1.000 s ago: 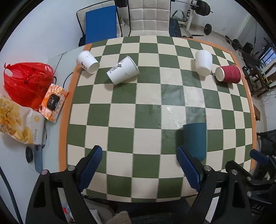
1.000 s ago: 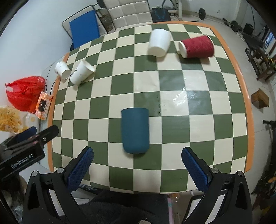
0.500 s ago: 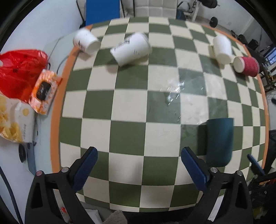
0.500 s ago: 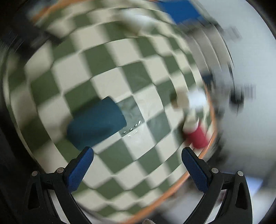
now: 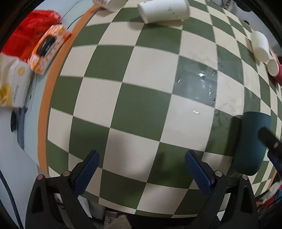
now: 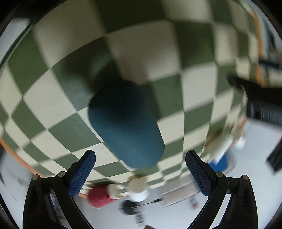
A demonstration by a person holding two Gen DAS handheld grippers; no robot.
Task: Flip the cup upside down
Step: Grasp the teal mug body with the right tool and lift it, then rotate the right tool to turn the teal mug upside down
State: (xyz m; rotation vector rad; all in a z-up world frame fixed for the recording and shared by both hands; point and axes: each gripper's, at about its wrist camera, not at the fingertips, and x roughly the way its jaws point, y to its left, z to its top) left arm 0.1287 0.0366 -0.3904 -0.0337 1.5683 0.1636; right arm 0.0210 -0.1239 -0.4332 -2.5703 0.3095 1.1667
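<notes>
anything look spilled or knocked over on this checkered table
Yes. A wet, glistening patch sits mid-table, like spilled liquid. Every cup lies on its side: the teal cup, two white cups and the red cup.

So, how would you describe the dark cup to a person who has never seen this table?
Find the green and cream checkered table with the orange edge. Near its right side, past the wet patch, the teal cup lies on its side. It is the only dark cup: the others are white paper cups and one red cup.

We see the right wrist view smeared by motion, the red cup (image 6: 98, 198) fuzzy; in the left view, the frame edge crops the small white cup (image 5: 110, 4).
</notes>
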